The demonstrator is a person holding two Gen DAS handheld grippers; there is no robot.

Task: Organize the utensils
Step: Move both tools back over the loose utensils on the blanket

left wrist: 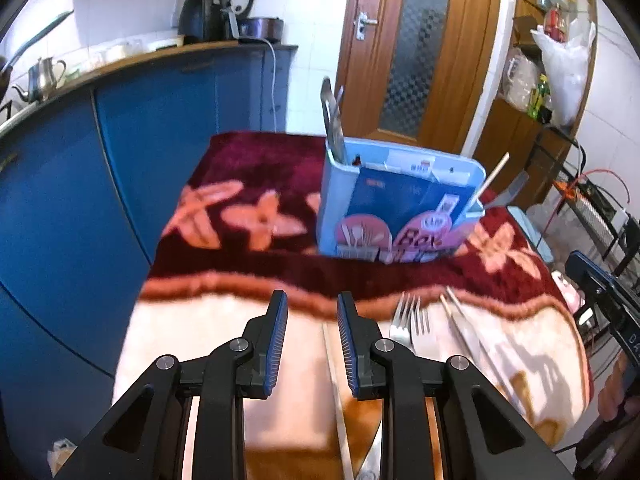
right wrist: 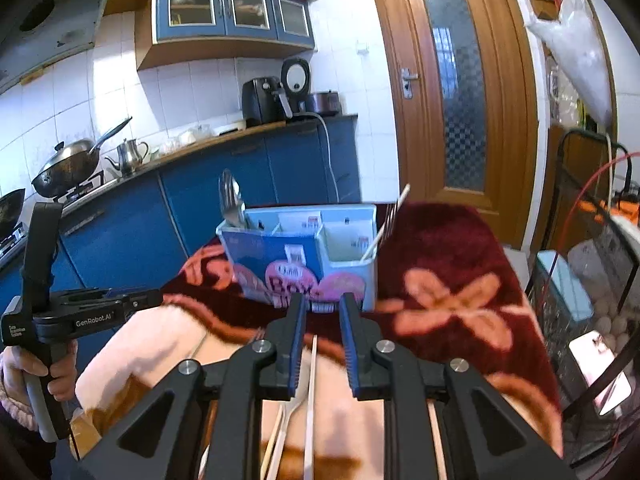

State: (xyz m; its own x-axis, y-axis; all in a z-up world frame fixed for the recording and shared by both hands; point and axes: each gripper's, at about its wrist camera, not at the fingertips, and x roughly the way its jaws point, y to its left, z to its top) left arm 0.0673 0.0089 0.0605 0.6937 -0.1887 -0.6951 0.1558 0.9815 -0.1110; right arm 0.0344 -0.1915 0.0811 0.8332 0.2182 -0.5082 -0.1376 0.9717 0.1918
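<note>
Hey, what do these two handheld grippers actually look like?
Both are matte black linkage frames with silver pivot pins and blue ribbed pads on the jaws. The left gripper, seen from the right wrist camera, carries white "GenRobot.AI" lettering and a grey handle; the right gripper matches.

A table draped in a plush blanket [left wrist: 248, 268], dark red with peach flowers toward the far edge and cream toward the near edge, carries everything. A light blue utensil holder [left wrist: 394, 208] stands upright near the far right corner. On the cream part by the near edge lie two forks [left wrist: 412, 326] side by side, chopsticks [left wrist: 466, 322] just right of them, and a single chopstick [right wrist: 311, 396].
</note>
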